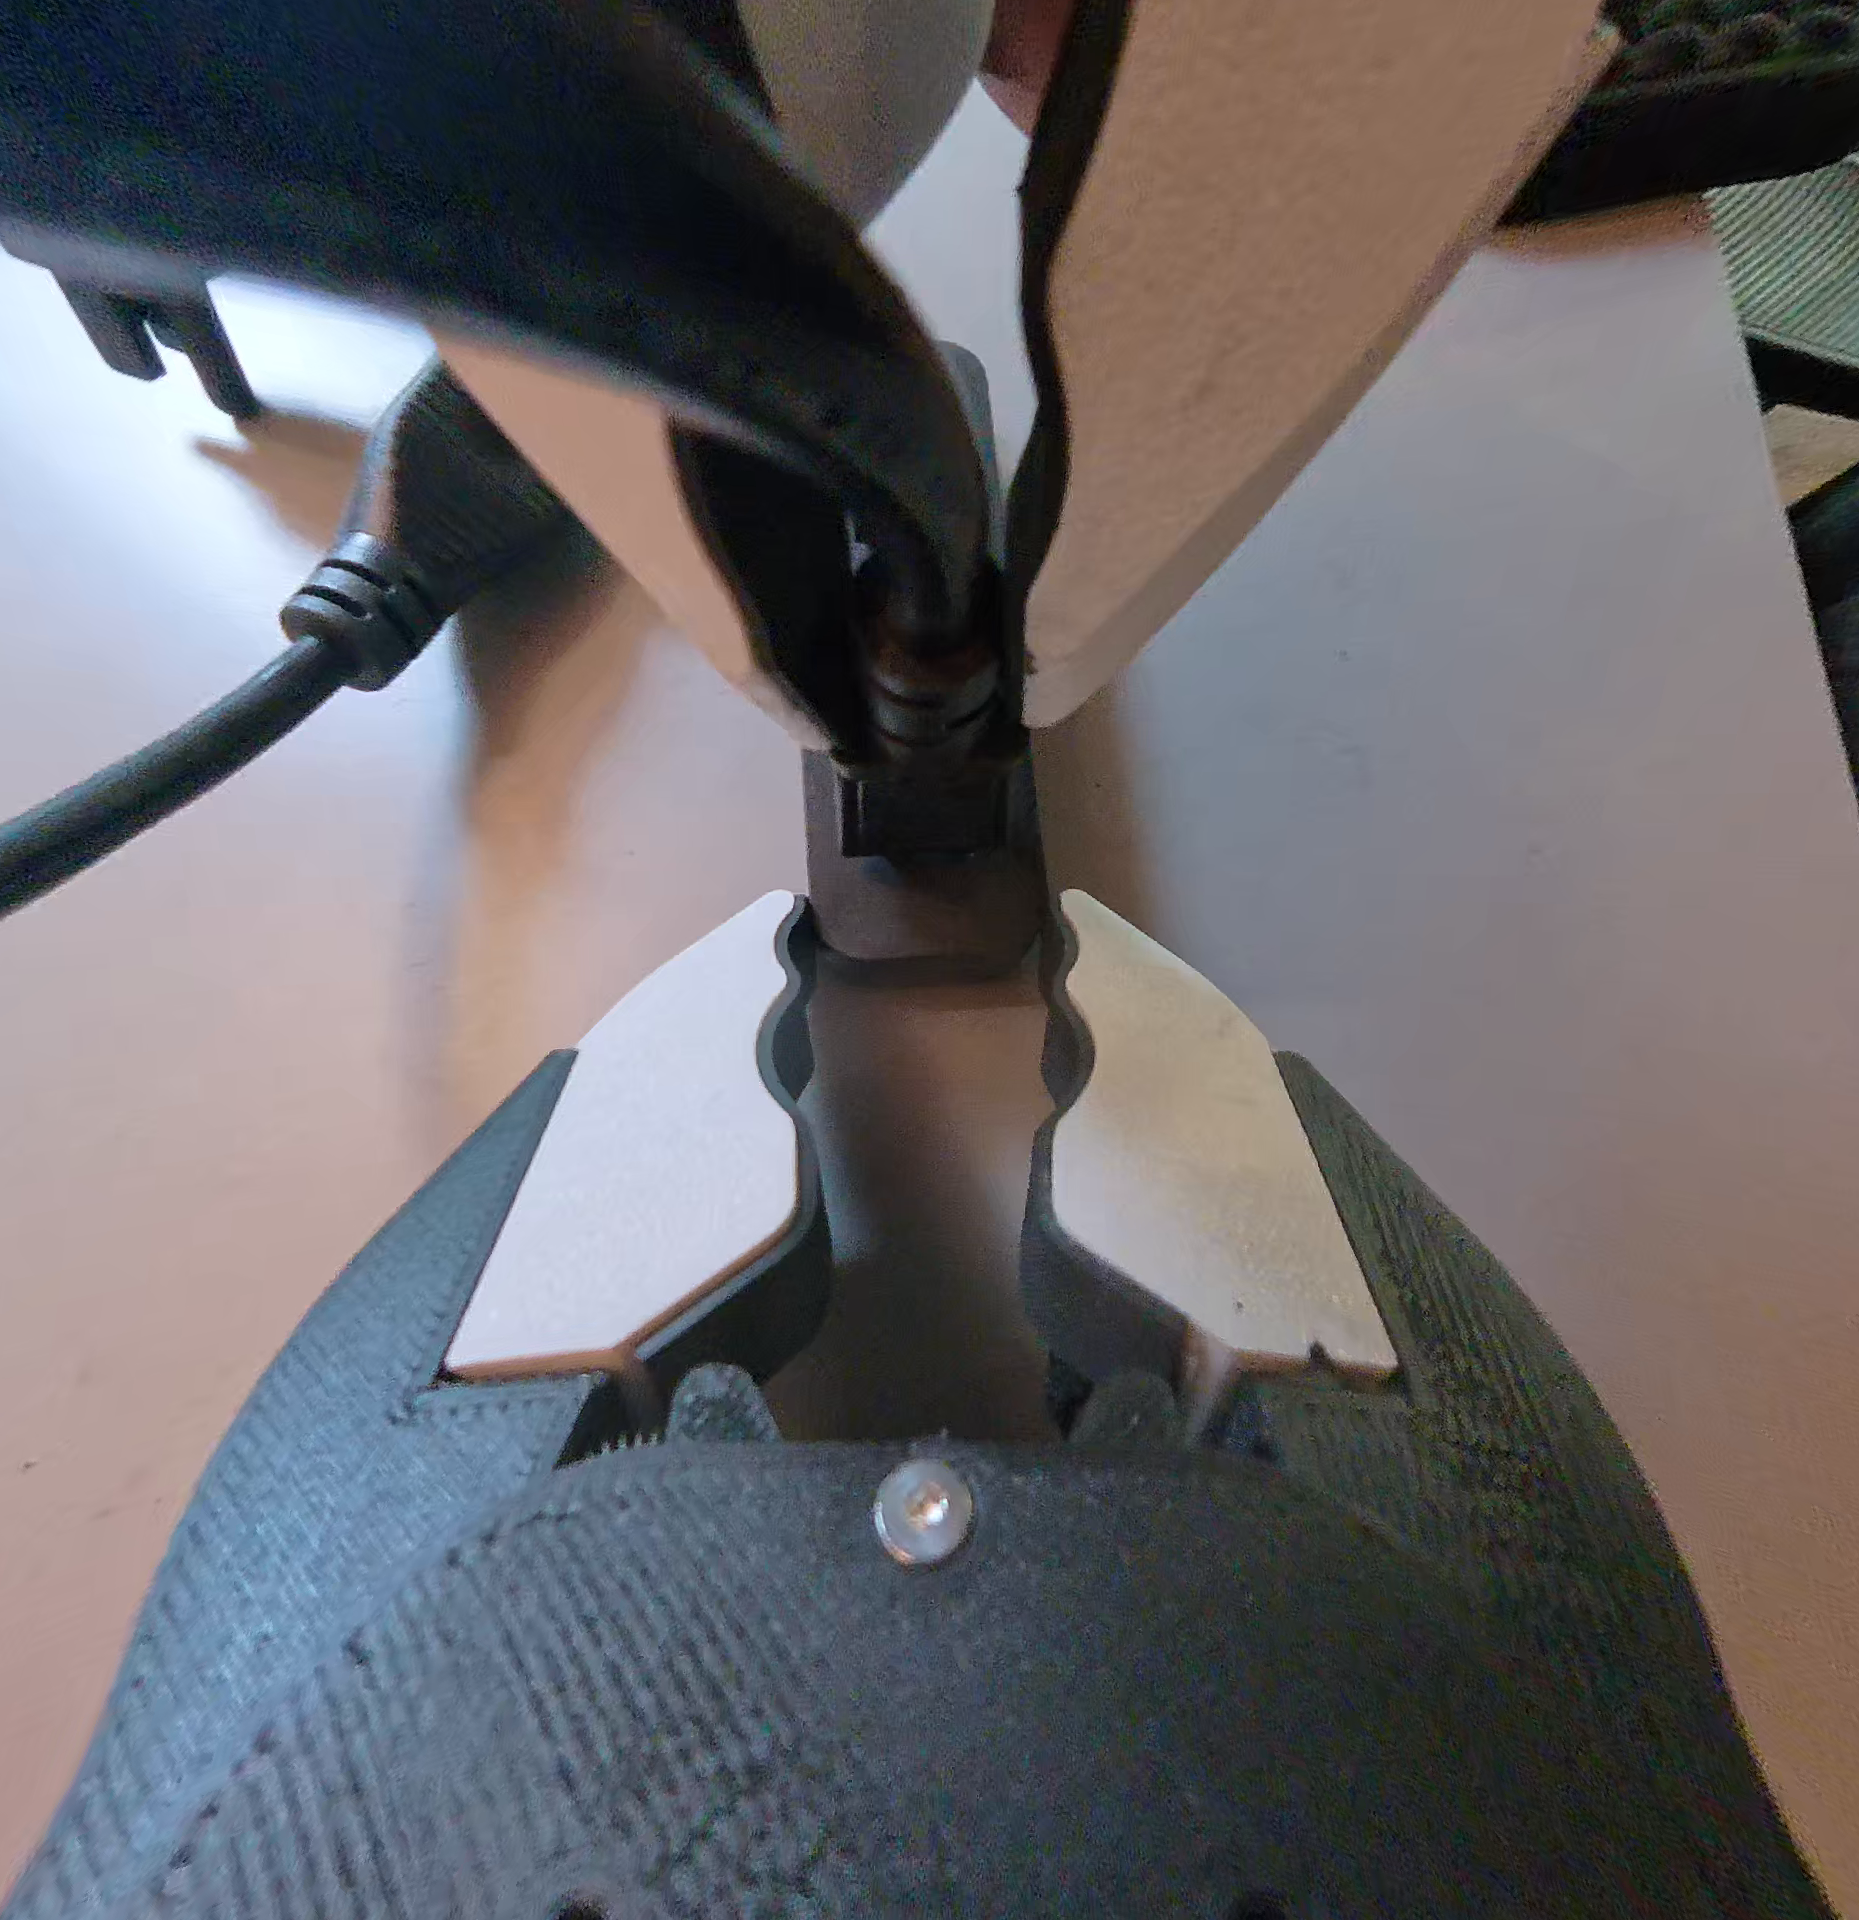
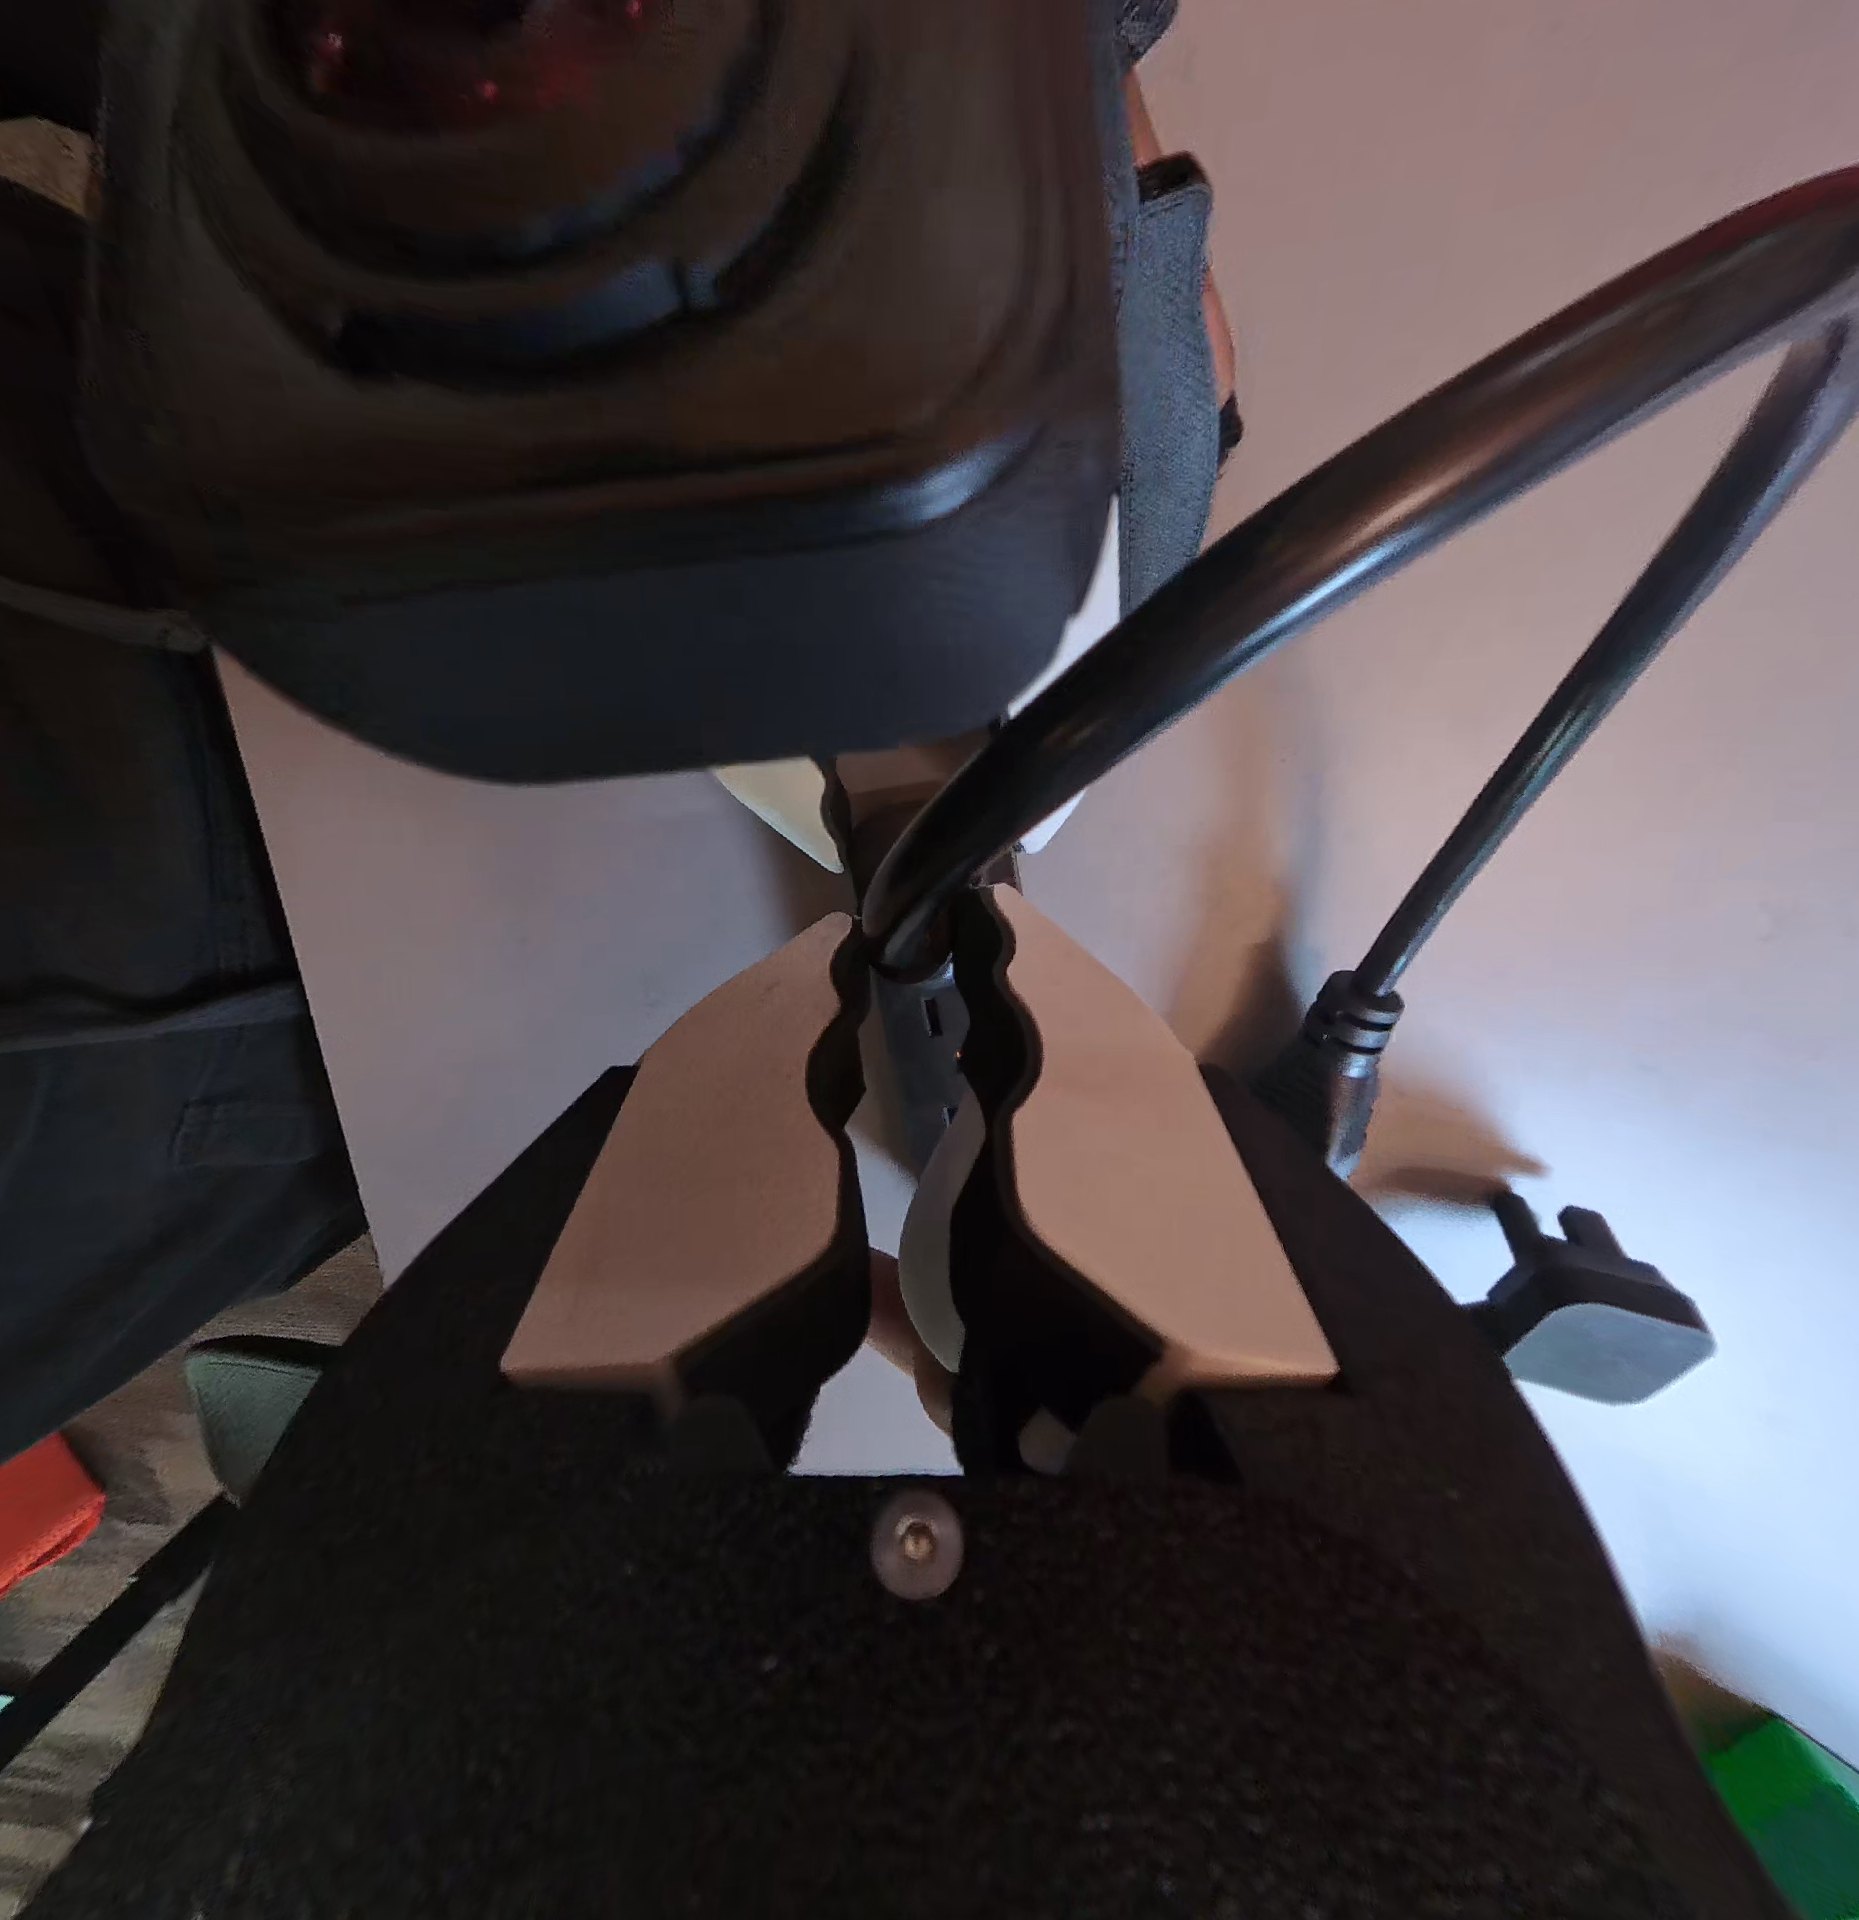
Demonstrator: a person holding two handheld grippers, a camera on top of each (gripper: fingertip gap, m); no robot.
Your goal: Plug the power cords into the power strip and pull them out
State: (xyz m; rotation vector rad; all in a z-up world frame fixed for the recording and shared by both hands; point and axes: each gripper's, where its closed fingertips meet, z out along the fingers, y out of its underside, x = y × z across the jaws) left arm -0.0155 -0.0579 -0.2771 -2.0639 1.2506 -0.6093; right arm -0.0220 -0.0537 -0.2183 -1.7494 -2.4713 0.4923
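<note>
place: indoor desk setup, exact kind cannot be told | surface: plain pale worktop (image 1: 1424,727) | on it: loose black power cord (image 2: 1527,831) | beyond edge: grey carpet-like floor (image 2: 31,1714)

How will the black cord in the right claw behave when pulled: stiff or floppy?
Probably springy rather than limp: the black cord holds an arch rising from the right claw. Its glossy jacket may slip if gripped loosely. The ribbed plug likely gives firmer purchase.
</note>
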